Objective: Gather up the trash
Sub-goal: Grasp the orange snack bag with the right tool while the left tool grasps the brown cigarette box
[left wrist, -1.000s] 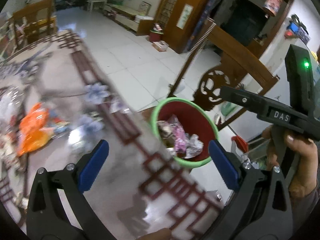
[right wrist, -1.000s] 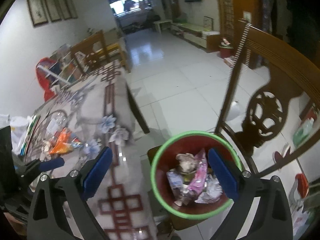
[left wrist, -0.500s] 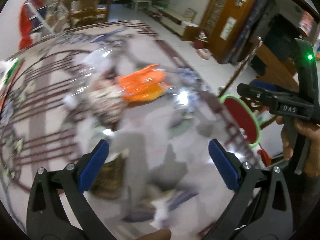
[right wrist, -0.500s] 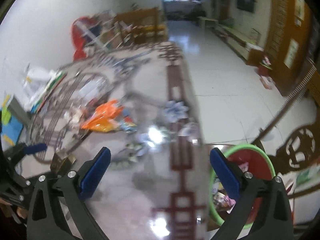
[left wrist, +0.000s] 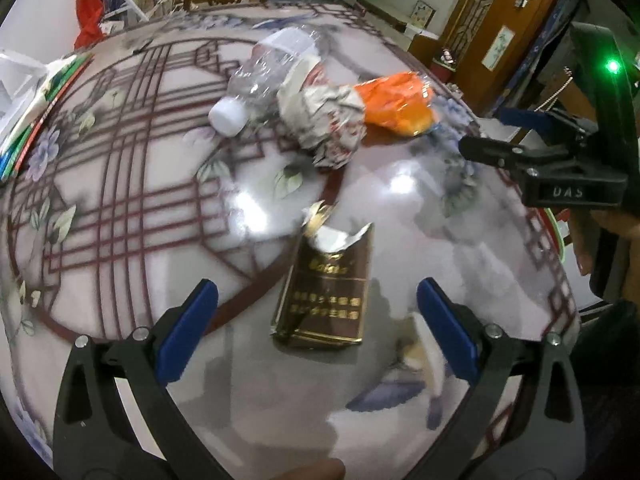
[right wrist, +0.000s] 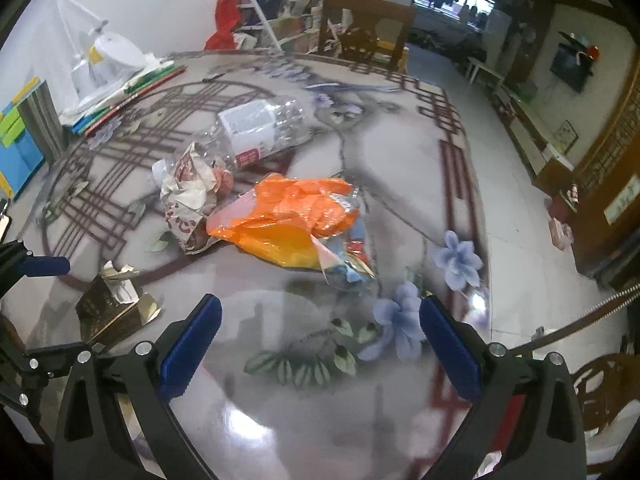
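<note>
— Two grippers over the glossy patterned table (left wrist: 120, 208), both spread wide and holding nothing. The left gripper (left wrist: 318, 328) has the torn brown-and-gold cigarette pack (left wrist: 326, 292) lying flat on the table right between its blue fingers (left wrist: 188, 330), a touch nearer the left one, not touching either.

— And the right gripper (right wrist: 320, 344)?

— Bare table between its fingertips, just painted flowers. The orange plastic bag (right wrist: 288, 220) lies ahead of the gap, close, with a clear wrapper at its near corner. Beyond that, to the left of the bag, is the crumpled red-and-white paper (right wrist: 188, 200), touching it, and behind both lies the crushed clear bottle (right wrist: 256, 132).

— What does each camera add?

— Left wrist view shows the bottle's white cap (left wrist: 228, 116) clearly, pointing toward the left finger's side, plus the right gripper's body from the side with a green light (left wrist: 611, 66) and a hand (left wrist: 616, 240) under it. Right wrist view catches the pack standing off past its left finger, with the left gripper's blue tip beside it, and a stack of books (right wrist: 124, 100) far back left. A green rim peeks at the left view's right edge; what it belongs to can't be told
</note>
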The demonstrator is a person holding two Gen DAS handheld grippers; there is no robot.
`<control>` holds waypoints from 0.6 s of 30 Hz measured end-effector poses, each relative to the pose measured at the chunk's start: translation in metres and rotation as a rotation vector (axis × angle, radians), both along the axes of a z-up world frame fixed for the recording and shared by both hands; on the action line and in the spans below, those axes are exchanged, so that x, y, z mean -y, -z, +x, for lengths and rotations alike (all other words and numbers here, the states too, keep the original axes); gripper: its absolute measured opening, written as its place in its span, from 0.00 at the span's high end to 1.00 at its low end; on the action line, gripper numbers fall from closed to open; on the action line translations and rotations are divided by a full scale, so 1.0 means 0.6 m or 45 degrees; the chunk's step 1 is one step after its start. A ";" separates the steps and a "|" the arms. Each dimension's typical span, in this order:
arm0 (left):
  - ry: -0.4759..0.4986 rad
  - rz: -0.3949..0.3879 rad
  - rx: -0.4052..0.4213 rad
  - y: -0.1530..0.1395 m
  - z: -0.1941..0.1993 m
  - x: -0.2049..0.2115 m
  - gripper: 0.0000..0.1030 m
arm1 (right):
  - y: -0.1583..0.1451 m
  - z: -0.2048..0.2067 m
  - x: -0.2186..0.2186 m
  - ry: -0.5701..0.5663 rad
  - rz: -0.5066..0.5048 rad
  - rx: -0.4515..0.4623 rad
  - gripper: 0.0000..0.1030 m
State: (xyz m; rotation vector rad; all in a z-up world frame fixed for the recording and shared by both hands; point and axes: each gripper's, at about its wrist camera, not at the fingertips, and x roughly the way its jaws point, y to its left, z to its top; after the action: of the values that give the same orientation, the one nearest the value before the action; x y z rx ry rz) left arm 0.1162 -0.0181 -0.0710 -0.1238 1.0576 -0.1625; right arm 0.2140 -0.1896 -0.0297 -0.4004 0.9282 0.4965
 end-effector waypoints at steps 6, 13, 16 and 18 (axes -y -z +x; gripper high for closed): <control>-0.004 0.036 -0.015 0.019 0.007 -0.003 0.05 | 0.035 0.026 -0.030 -0.082 -0.070 0.028 0.07; -0.028 0.040 0.000 0.029 0.024 -0.014 0.21 | 0.054 0.050 -0.052 -0.139 -0.076 0.049 0.07; -0.034 0.048 0.015 0.027 0.029 -0.018 0.34 | 0.058 0.062 -0.060 -0.156 -0.073 0.079 0.07; -0.035 0.039 0.020 0.026 0.032 -0.024 0.43 | 0.059 0.068 -0.062 -0.165 -0.063 0.083 0.07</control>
State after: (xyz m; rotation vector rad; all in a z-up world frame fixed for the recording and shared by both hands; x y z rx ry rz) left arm 0.1355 -0.0037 -0.0864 -0.1089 1.0418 -0.1225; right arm 0.2550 -0.1522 -0.0651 -0.5211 0.8565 0.5760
